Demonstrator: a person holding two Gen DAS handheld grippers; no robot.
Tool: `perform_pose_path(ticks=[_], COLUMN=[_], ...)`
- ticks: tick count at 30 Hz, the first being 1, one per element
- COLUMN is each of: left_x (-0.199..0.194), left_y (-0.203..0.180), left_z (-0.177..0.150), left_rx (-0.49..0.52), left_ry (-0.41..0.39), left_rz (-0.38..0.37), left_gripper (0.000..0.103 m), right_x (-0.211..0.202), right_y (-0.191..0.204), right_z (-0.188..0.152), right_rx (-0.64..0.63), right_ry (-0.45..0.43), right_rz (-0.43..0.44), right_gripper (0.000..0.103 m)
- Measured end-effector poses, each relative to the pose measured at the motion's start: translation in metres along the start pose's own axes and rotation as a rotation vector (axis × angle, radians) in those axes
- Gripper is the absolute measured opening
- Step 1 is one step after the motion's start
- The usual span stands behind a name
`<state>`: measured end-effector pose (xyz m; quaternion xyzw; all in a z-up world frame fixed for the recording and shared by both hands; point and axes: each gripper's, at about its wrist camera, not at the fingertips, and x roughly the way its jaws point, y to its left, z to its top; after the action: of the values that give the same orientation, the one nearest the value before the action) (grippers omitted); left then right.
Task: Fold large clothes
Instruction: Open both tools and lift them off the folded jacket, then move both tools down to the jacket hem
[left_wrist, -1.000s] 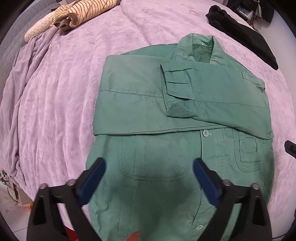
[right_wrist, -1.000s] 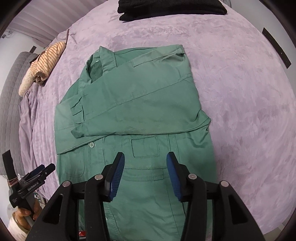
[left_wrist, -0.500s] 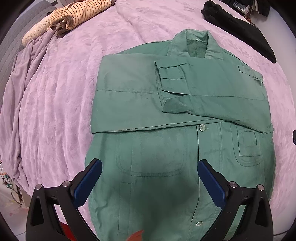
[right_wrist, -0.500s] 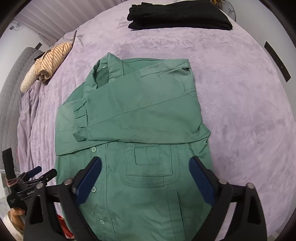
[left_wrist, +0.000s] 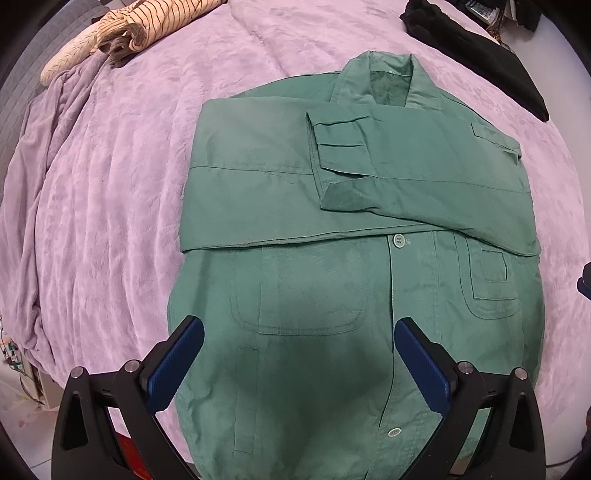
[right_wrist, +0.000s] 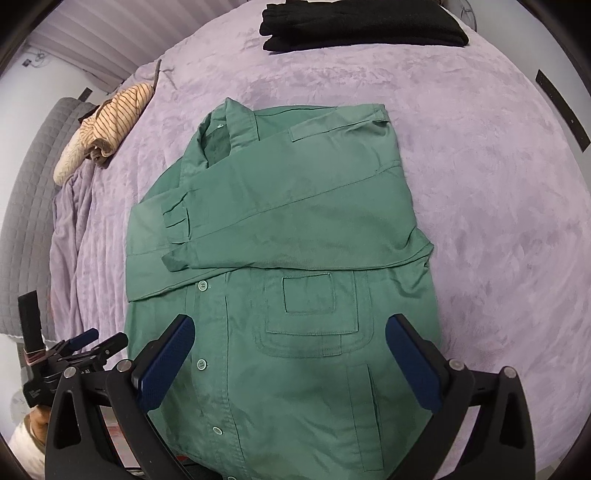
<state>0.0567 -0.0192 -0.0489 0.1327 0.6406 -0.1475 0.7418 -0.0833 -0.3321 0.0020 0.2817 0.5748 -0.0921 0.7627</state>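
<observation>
Left wrist view: the left gripper (left_wrist: 299, 354) hangs over the lower front of a green work jacket (left_wrist: 354, 258), its blue-padded jaws spread wide and released, with nothing pressed between them. The jacket lies front-up on a bed covered by a lilac plush blanket (left_wrist: 110, 192), collar toward the far side, both sleeves folded across the chest, one cuff (left_wrist: 341, 147) lying on top near the collar. A buttoned placket runs down the middle, with a patch pocket (left_wrist: 299, 291) to its left and a smaller pocket to its right. A striped beige garment (left_wrist: 140, 26) lies bundled at the far left edge of the bed, and a black folded garment (left_wrist: 476, 48) lies at the far right, both well apart from the jacket. Right wrist view: the right gripper (right_wrist: 288, 362) hangs above the jacket's (right_wrist: 280, 229) lower half, its jaws having just been opening and now standing fully apart, with the cloth below them but no pad pressing on it. The square chest pocket (right_wrist: 308, 293) sits between and just beyond the jaw tips. The left gripper (right_wrist: 88, 341) appears at the lower left, beside the jacket's hem edge, held by a hand (right_wrist: 35, 419). The black garment (right_wrist: 362, 22) rests at the far edge of the blanket (right_wrist: 480, 184), the striped one (right_wrist: 110, 122) at the far left.
</observation>
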Motion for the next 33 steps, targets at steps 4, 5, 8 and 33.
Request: perform_pose_path(ticks=[4,5,8,33], left_x=[-0.004,-0.006,-0.008,0.006], left_y=[-0.006,-0.007,-0.010,0.059], left_z=[-0.003,-0.003,-0.008,-0.102], left_rx=[0.016,0.020,0.019,-0.111], left_ry=[0.000,-0.001,0.000,0.042], left_rz=[0.006,0.011,0.020,-0.033], left_gripper=[0.103,0.103,0.103,0.103], right_x=[0.002,0.002,0.004,0.038], right_y=[-0.009,-0.011,-0.018,-0.001], right_z=[-0.004,-0.006,-0.011,-0.068], right_rx=[0.043,0.051,0.068,0.092], right_ry=[0.009,0.010,0.016,0.147], right_rz=[0.042,0.051,0.082,0.173], right_gripper=[0.103,0.103,0.103,0.103])
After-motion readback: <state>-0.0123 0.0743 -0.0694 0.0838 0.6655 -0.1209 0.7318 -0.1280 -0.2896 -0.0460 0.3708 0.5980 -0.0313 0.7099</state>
